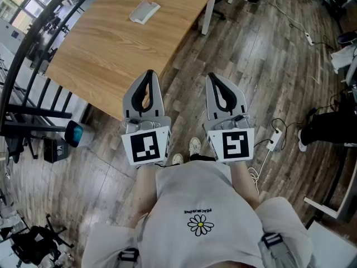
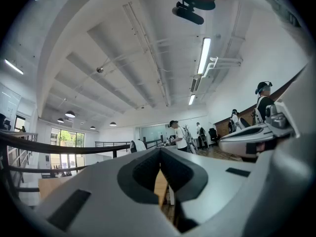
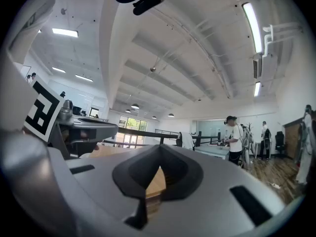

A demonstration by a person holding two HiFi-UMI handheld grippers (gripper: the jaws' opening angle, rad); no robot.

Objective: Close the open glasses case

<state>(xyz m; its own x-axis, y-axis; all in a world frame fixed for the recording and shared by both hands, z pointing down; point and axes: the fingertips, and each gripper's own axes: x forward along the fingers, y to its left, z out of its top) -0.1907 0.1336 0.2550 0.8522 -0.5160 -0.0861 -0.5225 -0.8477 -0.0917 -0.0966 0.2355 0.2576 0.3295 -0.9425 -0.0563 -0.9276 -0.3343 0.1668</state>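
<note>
Ahead of your jaws stretches a light wooden table with white legs, its near edge by the left pair. Grey-brown plank flooring spreads below and to the right of them. A white power strip on a white cable lies just right of the right jaws. Black metal railing runs far left. Well beyond the jaws stands a person in a white T-shirt.

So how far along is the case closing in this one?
Nothing looks done yet. The glasses case lies apparently open at the table's far end. The left claw and right claw are shut and empty, held level by its near corner. Left: reaching the case and closing it.
</note>
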